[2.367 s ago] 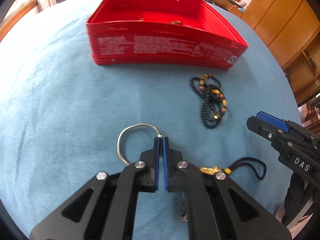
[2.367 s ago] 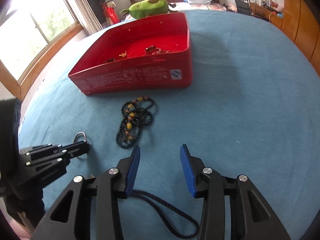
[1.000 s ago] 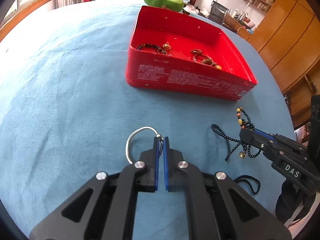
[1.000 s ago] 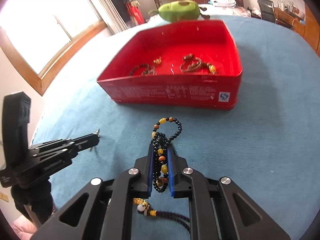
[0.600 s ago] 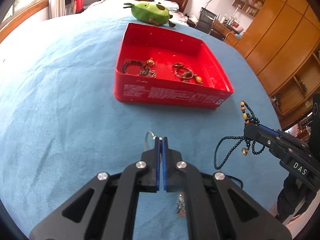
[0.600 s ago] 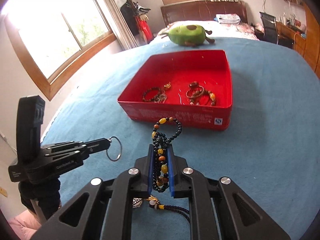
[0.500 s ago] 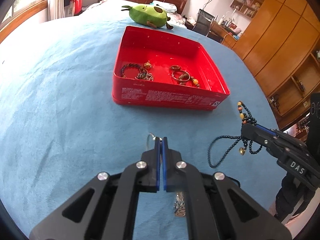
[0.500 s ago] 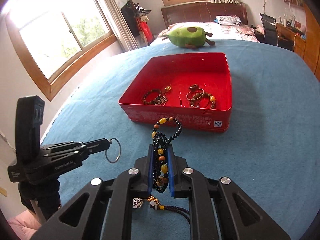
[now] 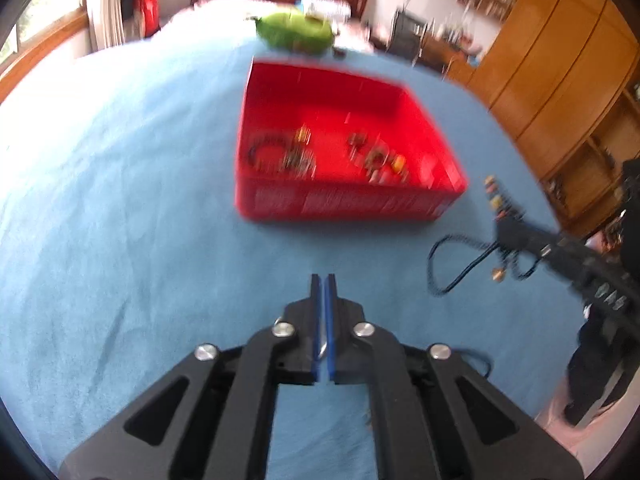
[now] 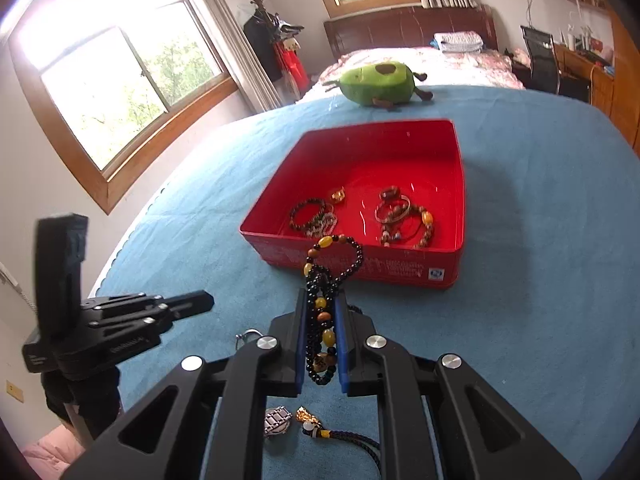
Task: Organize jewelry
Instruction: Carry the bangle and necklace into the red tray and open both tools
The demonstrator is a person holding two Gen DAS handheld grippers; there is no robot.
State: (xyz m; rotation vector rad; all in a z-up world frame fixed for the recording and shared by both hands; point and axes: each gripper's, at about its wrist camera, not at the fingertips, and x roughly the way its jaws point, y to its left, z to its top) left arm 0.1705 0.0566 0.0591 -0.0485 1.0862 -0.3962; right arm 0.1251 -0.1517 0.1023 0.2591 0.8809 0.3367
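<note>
A red tin box (image 9: 348,200) (image 10: 360,264) with several bracelets inside sits on the blue cloth. My right gripper (image 10: 320,300) is shut on a black bead necklace (image 10: 320,312) with yellow and orange beads, held in the air short of the box; the necklace (image 9: 452,264) also hangs from it in the left wrist view. My left gripper (image 9: 323,280) is shut, with a thin silver sliver (image 9: 323,346) between its pads. A silver ring (image 10: 246,336) lies on the cloth below the left gripper (image 10: 204,300).
A green avocado plush (image 10: 376,82) lies beyond the box. A silver watch-like piece (image 10: 276,420) and a gold charm on dark cord (image 10: 320,430) lie on the cloth under my right gripper. Wooden wardrobes (image 9: 560,80) stand at the right, windows (image 10: 120,80) at the left.
Both grippers have risen and moved toward the box. The silver ring no longer hangs from the left gripper's tip; a ring now lies on the cloth below. The left view is motion-blurred.
</note>
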